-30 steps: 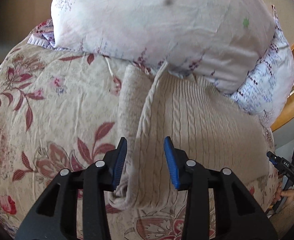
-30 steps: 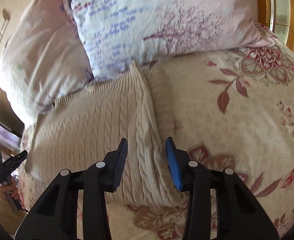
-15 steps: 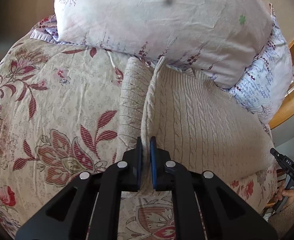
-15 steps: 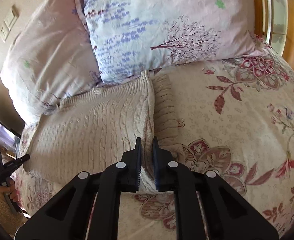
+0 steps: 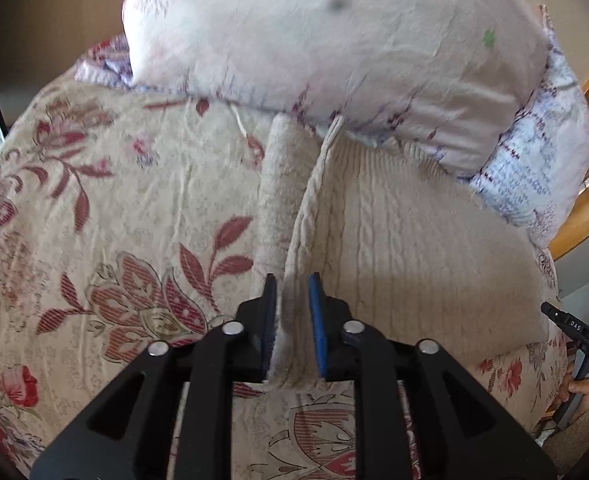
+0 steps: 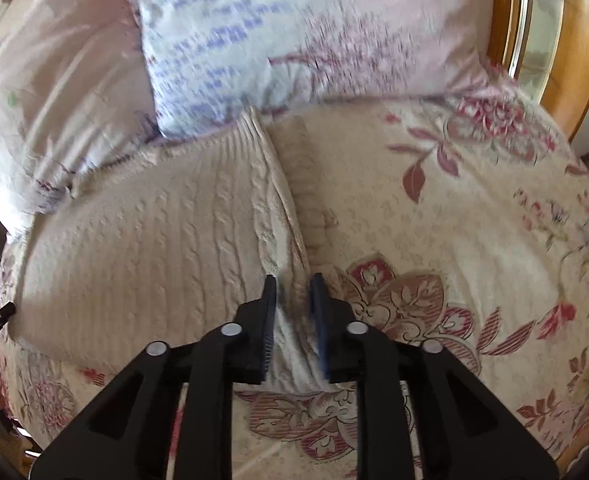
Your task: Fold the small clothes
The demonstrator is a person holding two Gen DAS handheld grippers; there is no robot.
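A cream cable-knit sweater (image 5: 406, 240) lies flat on a floral bedspread, its far end against the pillows. My left gripper (image 5: 292, 292) is shut on the sweater's left edge near the hem, fabric bunched between the fingers. A sleeve (image 5: 276, 200) lies folded alongside that edge. In the right wrist view the sweater (image 6: 154, 248) fills the left half. My right gripper (image 6: 292, 292) is shut on its right edge near the hem, beside the other sleeve (image 6: 306, 184).
Two pillows (image 5: 334, 40) (image 6: 294, 28) lean at the head of the bed, touching the sweater. The floral bedspread (image 5: 94, 220) spreads to the left and, in the right wrist view (image 6: 474, 240), to the right. A wooden headboard (image 6: 510, 12) stands behind.
Both grippers closed on the sweater's side edges, from wide open a second ago. Their jaws now stand a little wider than half a second ago, with cloth bunched between. Both views are blurred with motion.
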